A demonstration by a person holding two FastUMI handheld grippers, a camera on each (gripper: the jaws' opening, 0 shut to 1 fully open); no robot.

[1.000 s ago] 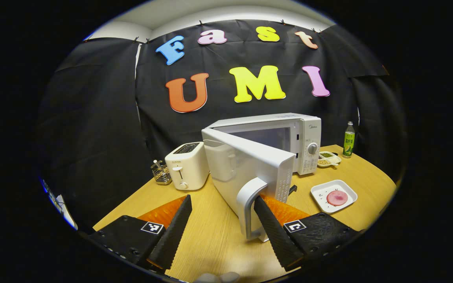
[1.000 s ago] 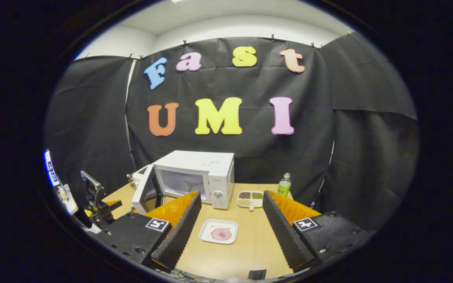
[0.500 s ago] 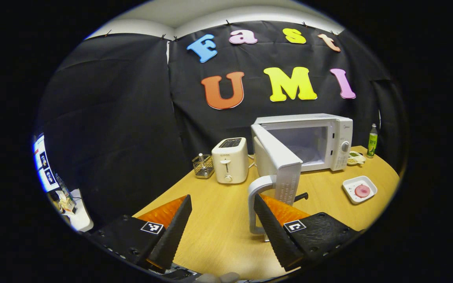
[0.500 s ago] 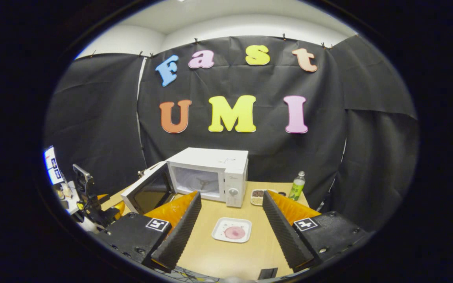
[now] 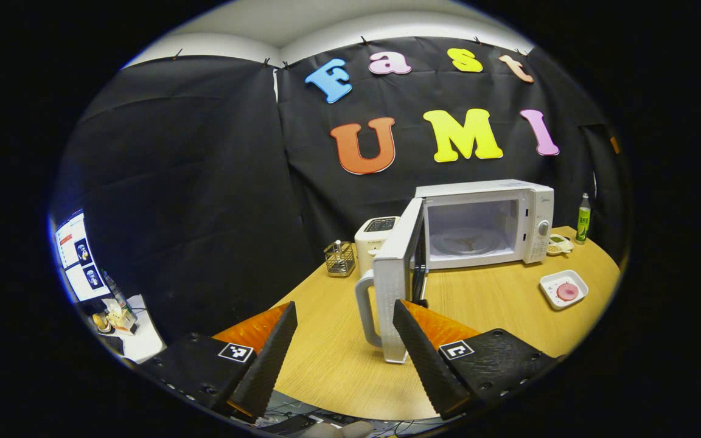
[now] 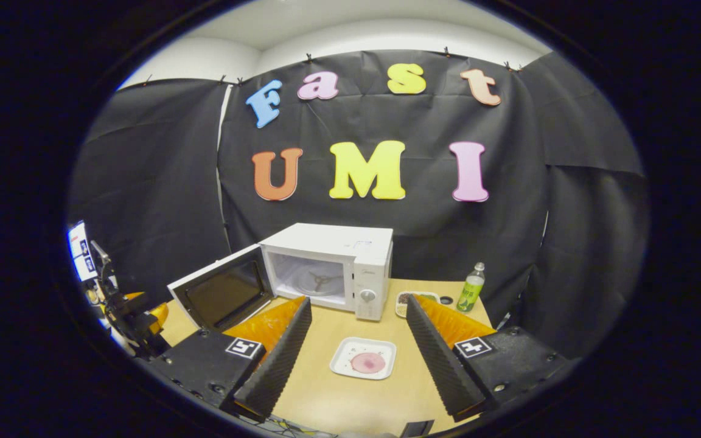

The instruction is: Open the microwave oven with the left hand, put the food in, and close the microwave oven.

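**Microwave door swung wide, food waiting on its plate**

On my left gripper point(image 5: 341, 350) the jaws stand wide apart with nothing clamped between them. The door's pale handle point(image 5: 364, 307) sits in the gap, close against the inner face of my right-hand finger; I cannot tell whether the finger touches it. The microwave door point(image 5: 398, 277) stands edge-on just ahead of that finger, swung well out from the microwave oven point(image 5: 487, 222), whose cavity is exposed with the glass turntable point(image 5: 465, 241) visible inside. Farther to the right on the wooden table point(image 5: 338, 365) lies the white plate point(image 5: 563, 288) with the round pink food point(image 5: 567, 291) on it, well apart from these jaws. Left of the door stand a white toaster point(image 5: 373, 234) and a small wire rack point(image 5: 339, 258); a green bottle point(image 5: 582, 218) stands beyond the oven's right side.

On my right gripper point(image 6: 356, 359) the jaws are likewise spread wide and empty. The plate point(image 6: 363, 358) with the food point(image 6: 368, 362) lies on the table directly between the two fingers, a little ahead of the tips and untouched. Beyond it the oven point(image 6: 329, 264) faces me, its door point(image 6: 223, 295) hanging open to the left. The bottle point(image 6: 471, 288) stands at the right. At the far left edge I see the other gripper point(image 6: 122, 304).
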